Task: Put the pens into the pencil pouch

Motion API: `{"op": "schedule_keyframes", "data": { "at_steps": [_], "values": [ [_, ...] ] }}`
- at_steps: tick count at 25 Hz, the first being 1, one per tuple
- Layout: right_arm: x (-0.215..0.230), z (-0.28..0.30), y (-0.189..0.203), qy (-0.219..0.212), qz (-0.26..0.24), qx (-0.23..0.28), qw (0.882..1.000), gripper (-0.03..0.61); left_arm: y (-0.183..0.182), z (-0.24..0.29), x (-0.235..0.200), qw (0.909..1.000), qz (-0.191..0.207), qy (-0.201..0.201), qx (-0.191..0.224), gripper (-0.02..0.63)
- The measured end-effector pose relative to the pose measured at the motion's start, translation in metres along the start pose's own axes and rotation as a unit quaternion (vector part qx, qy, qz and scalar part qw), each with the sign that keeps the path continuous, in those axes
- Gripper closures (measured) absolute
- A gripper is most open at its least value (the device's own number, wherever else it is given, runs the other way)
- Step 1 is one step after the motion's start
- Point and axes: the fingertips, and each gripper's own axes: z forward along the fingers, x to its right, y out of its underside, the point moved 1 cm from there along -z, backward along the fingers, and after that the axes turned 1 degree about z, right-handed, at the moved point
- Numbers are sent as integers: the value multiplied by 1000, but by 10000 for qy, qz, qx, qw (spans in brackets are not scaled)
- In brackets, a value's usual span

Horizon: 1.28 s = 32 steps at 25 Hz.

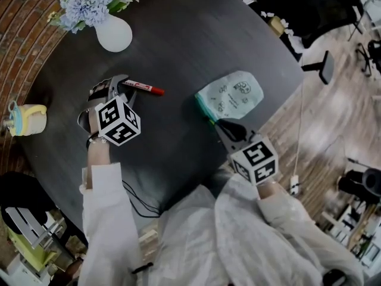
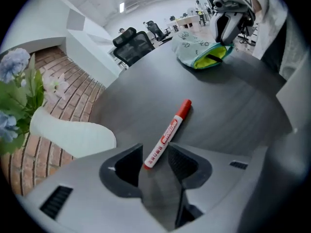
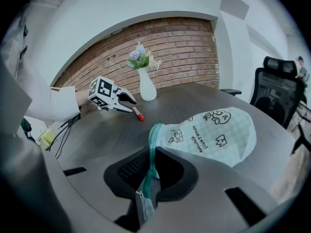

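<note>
While right tongs (image 3: 151, 165) pinch the pouch (image 3: 214, 130), left tongs (image 2: 155, 161) straddle the pen (image 2: 171, 129).

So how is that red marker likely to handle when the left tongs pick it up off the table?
The marker looks like a rigid round barrel, so it should stay stiff but may roll on the smooth table if nudged. Only its tail end lies between the open left tongs, so gripped there it could droop or pivot. Slim, so probably light.

Dark round table (image 1: 178, 52), four things on it.
A white vase (image 1: 114, 33) stands far left, a yellow cup (image 1: 27, 118) at the left edge; a red pen (image 1: 143, 87) lies mid-table, a green pouch (image 1: 232, 94) to its right.
</note>
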Motion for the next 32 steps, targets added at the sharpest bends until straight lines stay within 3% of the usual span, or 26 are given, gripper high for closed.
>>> {"op": "schedule_keyframes", "data": {
  "at_steps": [4, 14, 18, 25, 32],
  "values": [
    [0, 0, 0, 5, -12, 4, 10000, 543, 4, 9, 7, 9983, 346, 400, -232, 465],
    [-1, -1, 3, -1, 12, -42, 10000, 543, 5, 13, 11, 9912, 498, 1203, -226, 468],
    [-1, 0, 3, 12, 25, -27, 10000, 543, 6, 13, 18, 9848, 361, 1670, -312, 535],
    [-1, -2, -1, 67, 10, 62, 10000, 544, 5, 9, 24, 9903, 125, 1364, -216, 546],
    [1, -7, -5, 176, 53, 160, 9997, 543, -23, -17, 59, 9896, -219, 1373, 359, 546]
  ]
}}
